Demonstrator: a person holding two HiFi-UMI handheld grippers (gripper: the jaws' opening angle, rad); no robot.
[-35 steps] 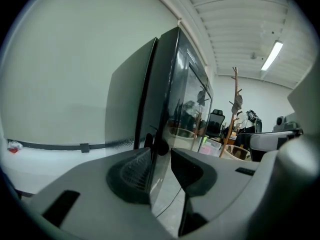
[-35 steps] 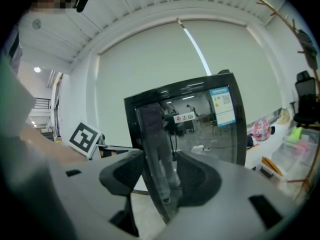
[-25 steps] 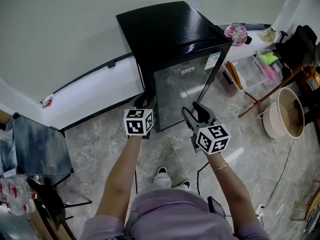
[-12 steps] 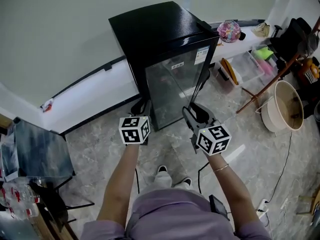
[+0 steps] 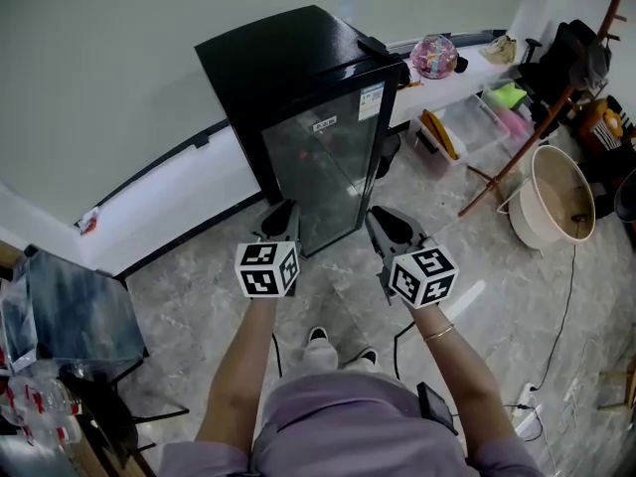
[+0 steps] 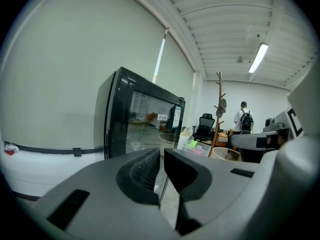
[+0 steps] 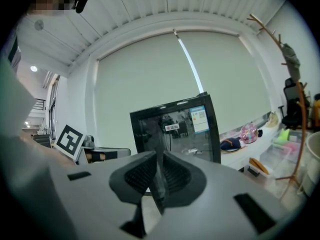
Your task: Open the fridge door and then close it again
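Backing both tools away from the black mini fridge point(image 5: 298, 68) is the change. A second ago the left tool point(image 5: 281, 217) sat close against the lower left corner of the fridge front, and the right tool point(image 5: 390, 227) was just before the glass door point(image 5: 320, 162). Now both hang clear of it, with bare floor point(image 5: 199, 276) showing between their tips and the fridge foot.

The jaws of both tools have just been closing as well. In the left gripper view my left tool's pads are all but together, with only a thin slit left and nothing in it. In the right gripper view my right tool's pads meet, and they grip nothing either. So neither tool has hold of the door or anything else.

The fridge stands on the floor at its far edge, with its back to the wall. Its glass door faces me and lies flush with the cabinet as far as I can see from the head view and from both tools. I see no gap along its edges.

I judge from this that the closing half of the task is finished. With the door shut and both tools empty and withdrawn, I think nothing is left to do but keep clear of the fridge.
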